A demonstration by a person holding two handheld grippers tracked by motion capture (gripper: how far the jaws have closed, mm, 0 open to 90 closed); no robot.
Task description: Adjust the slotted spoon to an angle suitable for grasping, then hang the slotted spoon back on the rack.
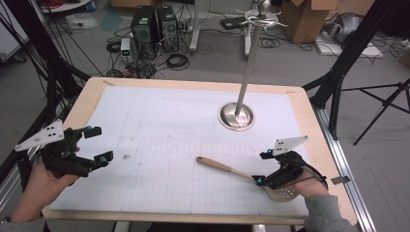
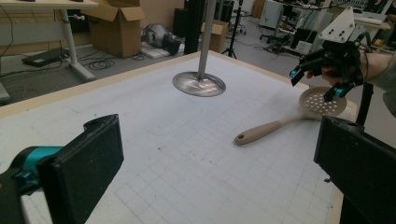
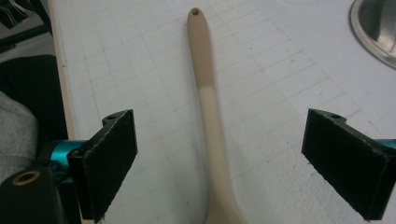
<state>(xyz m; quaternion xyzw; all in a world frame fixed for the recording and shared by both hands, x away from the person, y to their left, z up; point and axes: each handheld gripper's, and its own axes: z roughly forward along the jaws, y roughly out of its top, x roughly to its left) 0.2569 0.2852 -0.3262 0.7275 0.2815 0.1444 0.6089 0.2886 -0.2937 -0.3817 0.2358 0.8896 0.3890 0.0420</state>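
Lining up on the spoon [image 3: 208, 100], right gripper [image 3: 219, 161] fingers wide open around its handle, not touching. Left gripper [image 2: 219, 172] open, holding nothing. Next: squeeze and lift.

Left gripper [image 1: 94, 145] fingers spread wide; right gripper [image 1: 263, 168] fingers spread wide.

Even, soft indoor light; close parts blurred, no hard shadows.
In the high view the white mat [image 1: 159, 145] is evenly lit and the steel stand base [image 1: 236, 116] shows a mild sheen, the picture slightly soft throughout. In the right gripper view the spoon handle [image 3: 208, 107] between the fingers [image 3: 112, 163] is smeared, and the fingers look soft-edged. In the left gripper view the near fingers [image 2: 88, 172] are out of focus.
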